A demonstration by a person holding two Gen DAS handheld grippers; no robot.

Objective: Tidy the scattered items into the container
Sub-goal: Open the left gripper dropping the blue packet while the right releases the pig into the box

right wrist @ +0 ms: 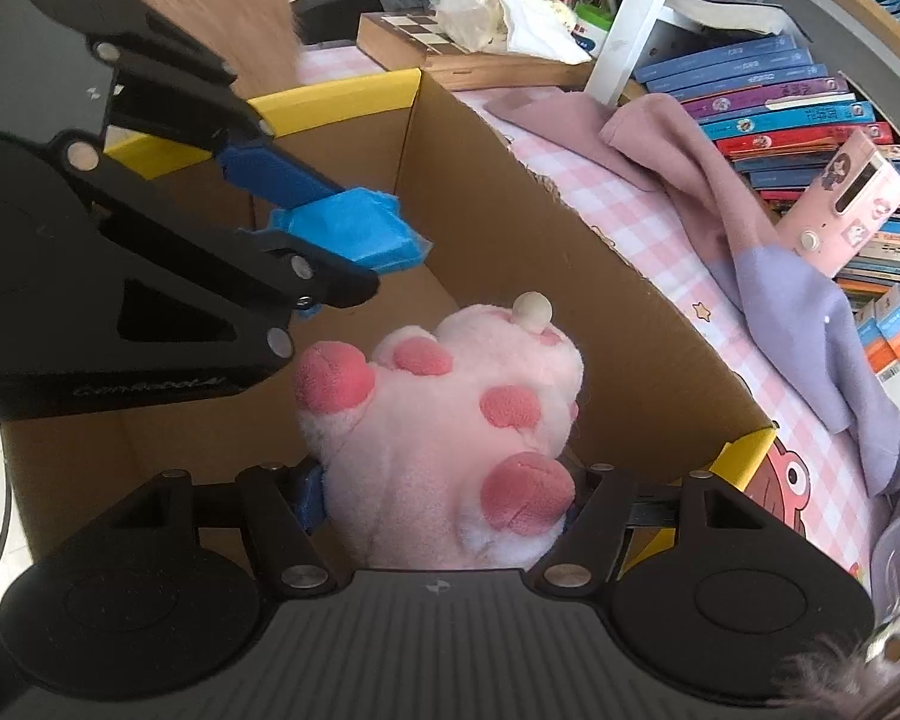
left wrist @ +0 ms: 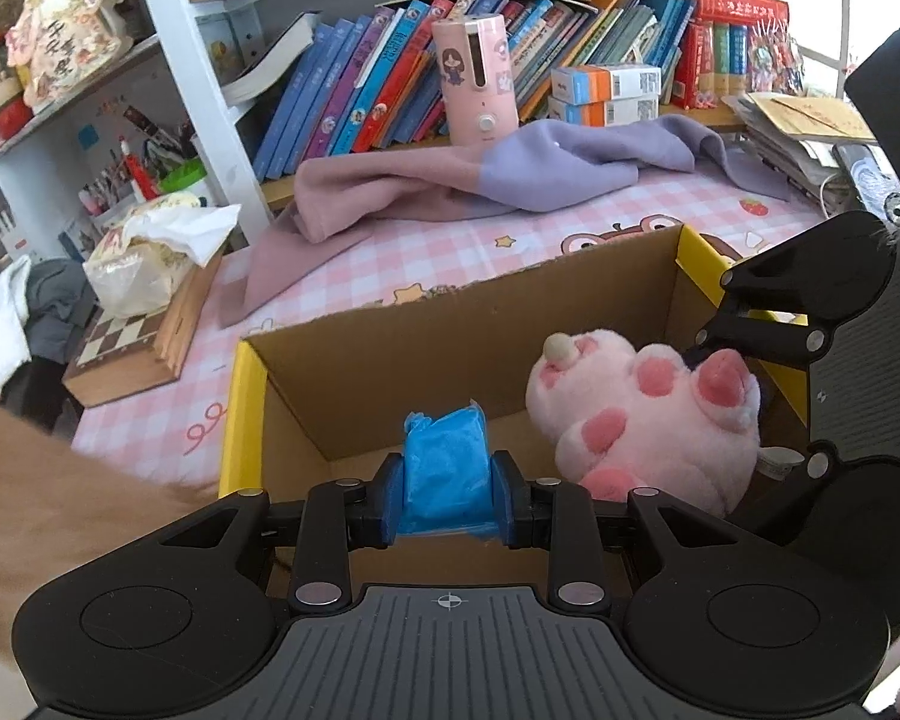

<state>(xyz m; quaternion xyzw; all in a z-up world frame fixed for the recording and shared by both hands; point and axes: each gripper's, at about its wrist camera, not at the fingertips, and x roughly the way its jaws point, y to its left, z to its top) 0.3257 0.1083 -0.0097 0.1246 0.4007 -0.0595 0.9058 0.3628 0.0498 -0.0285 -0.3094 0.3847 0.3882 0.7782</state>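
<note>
- Overhead, both grippers hang above an open cardboard box with yellow-edged flaps, which sits on a pink checked tablecloth.
- Left gripper: its blue fingers are closed onto a blue packet wrapped in crinkled plastic, squeezed between them from both sides. The packet is held over the box interior, near the box's front wall as the left wrist camera sees it. In the right wrist view the same packet sticks out past the fingertips, above the box and above the plush toy.
- Right gripper: it is clamped on a pink plush toy with darker pink spots and a small cream knob on top. The fingers are spread fairly wide, and the toy fills the gap between them; only a bit of one blue finger shows at the toy's left side, the other being hidden behind the plush.
- The plush toy is inside the box's outline, toward its right side in the left wrist view; whether it touches the box floor cannot be told.
- Beyond the box, a pink and lilac garment lies crumpled on the tablecloth in front of a shelf of books.
- A pink cylindrical device with a cartoon girl printed on it stands upright before the books.
- To the left, a wooden chessboard box lies on the table with a crumpled bag resting on it.
</note>
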